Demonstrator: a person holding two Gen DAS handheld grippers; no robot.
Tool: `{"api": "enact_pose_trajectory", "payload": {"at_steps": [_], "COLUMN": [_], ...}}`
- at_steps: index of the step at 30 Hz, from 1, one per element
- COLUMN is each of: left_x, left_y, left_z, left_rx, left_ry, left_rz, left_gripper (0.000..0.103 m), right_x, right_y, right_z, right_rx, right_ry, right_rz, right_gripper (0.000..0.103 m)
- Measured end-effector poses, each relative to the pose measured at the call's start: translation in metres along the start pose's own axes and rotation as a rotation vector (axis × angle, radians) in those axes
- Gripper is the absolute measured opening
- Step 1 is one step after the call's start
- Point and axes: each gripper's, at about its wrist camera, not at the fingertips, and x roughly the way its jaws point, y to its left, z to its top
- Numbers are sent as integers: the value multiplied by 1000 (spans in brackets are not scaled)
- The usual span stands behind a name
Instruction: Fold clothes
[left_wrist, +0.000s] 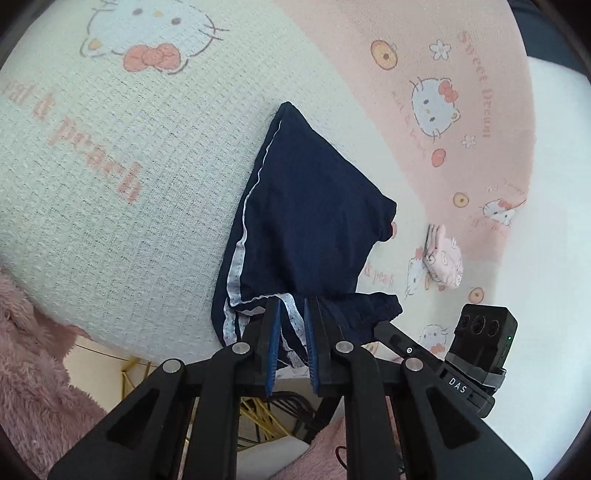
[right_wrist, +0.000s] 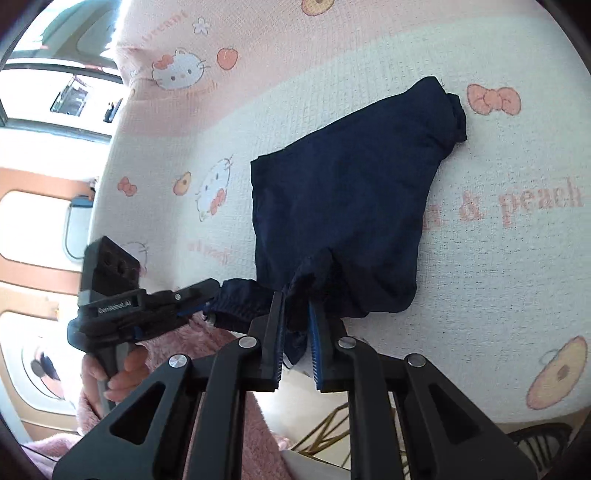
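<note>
**Inspector:** At the near edge of the bed, the navy shorts (left_wrist: 306, 206) lie spread on the printed cover (left_wrist: 122, 155), their far end flat, their near edge lifted off the cloth. Both claws grip that near edge.

**Clerk:** State of the claws?

**Inspector:** Left claw (left_wrist: 291, 325): jaws narrow, closed on the white-striped hem, fabric pinched between the blue pads (left_wrist: 271, 354). Right claw (right_wrist: 297, 325): jaws narrow too, closed on a gathered bunch of the dark edge. The two sit close together, the left just beside the right in the right wrist view.

**Clerk:** Risks noted?

**Inspector:** Three, in my judgement. First, each grip takes only a little cloth near the fingertips; a sharp pull could slip the hem free. Second, the right grip holds a bunched wad, so a fold made from here would likely carry a crease or come out skewed. Third, the far end rests loose on the cover; dragging instead of lifting may wrinkle it, or shift the small pink toy (left_wrist: 443, 258) lying to the right.
</note>
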Motion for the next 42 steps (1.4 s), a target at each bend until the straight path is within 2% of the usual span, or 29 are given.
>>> {"api": "enact_pose_trajectory", "payload": {"at_steps": [2, 4, 6, 7, 8, 9, 10, 11, 12, 14, 17, 20, 22, 25, 27, 29, 32, 36, 38, 41, 42], "left_x": [8, 21, 28, 27, 26, 24, 22, 21, 21, 19, 2, -5, 2, 19, 31, 43, 50, 51, 53, 55, 55], "left_y": [6, 17, 26, 29, 32, 33, 32, 31, 30, 23, -2, -24, -31, -41, -45, -45, -41, -39, -37, -35, -36], "left_z": [-10, -18, -26, -30, -34, -37, -40, -42, -43, -40, -17, 26, 57, 85, 97, 101, 108, 116, 122, 129, 130], "left_rx": [29, 19, -11, -28, -42, -56, -60, -56, -51, -31, 97, 220, 262, 327, 362, 376, 376, 400, 396, 402, 411], "left_ry": [23, 63, 84, 74, 57, 41, 33, 29, 27, 19, -96, -198, -201, -193, -178, -154, -142, -137, -128, -130, -132], "left_rz": [75, 117, 109, 108, 108, 105, 86, 54, 29, 54, 117, 188, 218, 259, 298, 319, 303, 305, 298, 297, 301], "left_gripper": [14, 14, 15, 15, 17, 24, 29, 42, 47, 47, 47, 47, 46, 36, 21, 11, 12, 11, 5, 4, 4], "right_x": [7, 18, 30, 37, 43, 47, 45, 41, 35, 20, -2, -17, -20, -25, -23, -9, 16, 31, 38, 38, 37], "right_y": [-1, -11, -25, -32, -38, -42, -43, -43, -42, -36, -25, -18, -15, -7, -7, -11, -20, -30, -32, -37, -38], "right_z": [-12, -29, -49, -59, -67, -72, -75, -77, -77, -72, -60, -43, -26, 5, 30, 56, 85, 107, 114, 119, 120], "right_rx": [-23, -7, 15, 29, 36, 36, 32, 27, 13, -5, -59, -111, -131, -177, -194, -195, -225, -226, -233, -246, -242], "right_ry": [33, 85, 152, 188, 226, 247, 245, 236, 214, 160, 80, 7, -14, -85, -136, -146, -121, -110, -107, -115, -119], "right_rz": [-38, -91, -140, -163, -189, -206, -213, -219, -220, -207, -218, -251, -277, -326, -369, -430, -516, -509, -525, -543, -548], "right_gripper": [12, 14, 15, 19, 20, 20, 20, 21, 22, 23, 27, 28, 28, 30, 33, 33, 33, 33, 32, 29, 25]}}
